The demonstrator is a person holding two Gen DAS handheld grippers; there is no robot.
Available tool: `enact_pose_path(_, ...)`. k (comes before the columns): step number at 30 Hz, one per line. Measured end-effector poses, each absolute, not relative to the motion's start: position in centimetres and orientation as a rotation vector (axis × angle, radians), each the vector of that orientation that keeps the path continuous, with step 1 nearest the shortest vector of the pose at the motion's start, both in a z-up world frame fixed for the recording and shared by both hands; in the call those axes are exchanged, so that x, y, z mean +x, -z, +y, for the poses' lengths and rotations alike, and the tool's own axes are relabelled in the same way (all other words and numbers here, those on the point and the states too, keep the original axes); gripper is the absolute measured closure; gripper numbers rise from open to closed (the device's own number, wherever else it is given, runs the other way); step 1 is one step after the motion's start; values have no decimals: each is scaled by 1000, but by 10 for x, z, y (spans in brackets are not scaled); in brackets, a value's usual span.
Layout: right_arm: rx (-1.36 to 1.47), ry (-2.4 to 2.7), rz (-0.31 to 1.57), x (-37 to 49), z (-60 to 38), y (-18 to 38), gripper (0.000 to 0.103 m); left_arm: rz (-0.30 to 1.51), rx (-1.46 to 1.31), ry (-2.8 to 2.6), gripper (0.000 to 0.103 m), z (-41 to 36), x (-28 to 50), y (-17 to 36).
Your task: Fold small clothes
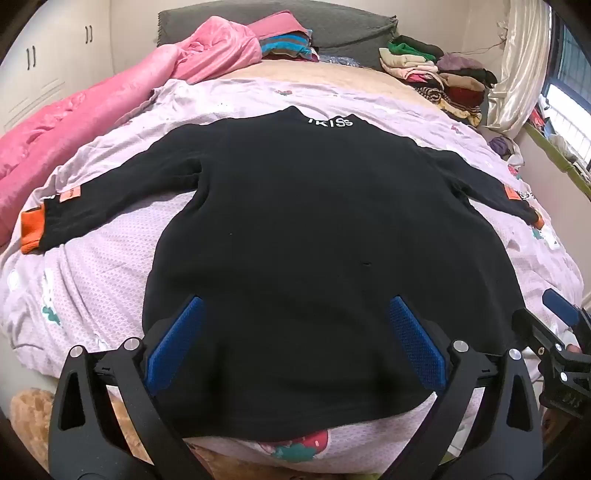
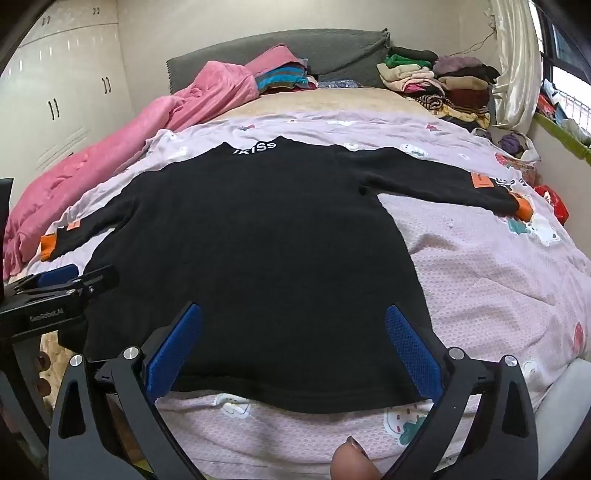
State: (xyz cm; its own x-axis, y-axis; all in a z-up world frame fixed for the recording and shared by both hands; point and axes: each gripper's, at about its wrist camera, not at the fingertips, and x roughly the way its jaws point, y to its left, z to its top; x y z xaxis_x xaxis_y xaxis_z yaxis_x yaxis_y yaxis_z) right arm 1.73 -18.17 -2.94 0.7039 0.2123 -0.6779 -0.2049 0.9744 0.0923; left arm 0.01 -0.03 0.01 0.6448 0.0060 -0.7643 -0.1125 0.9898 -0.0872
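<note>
A black long-sleeved sweater point(image 1: 295, 221) lies flat on the lilac bed sheet point(image 1: 92, 266), sleeves spread out, orange cuffs at the ends, collar with white letters at the far side. It also shows in the right wrist view point(image 2: 258, 240). My left gripper point(image 1: 295, 306) is open and empty, hovering over the sweater's lower part near the hem. My right gripper point(image 2: 293, 314) is open and empty, over the lower right part of the sweater. The right gripper shows at the right edge of the left wrist view point(image 1: 557, 332), and the left gripper at the left of the right wrist view point(image 2: 62, 284).
A pink quilt point(image 1: 92, 122) lies bunched along the left of the bed. Stacks of folded clothes point(image 1: 436, 70) sit at the far right by the grey headboard point(image 1: 332, 26). A window and curtain point(image 2: 517, 62) are at right. White wardrobes point(image 2: 62, 81) stand at left.
</note>
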Motion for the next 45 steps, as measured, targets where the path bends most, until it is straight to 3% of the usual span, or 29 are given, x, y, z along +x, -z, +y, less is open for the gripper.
enact_pose_path(45, -11, -246, 769, 18, -171, 31, 4, 862, -125, -74, 9, 6, 0, -9)
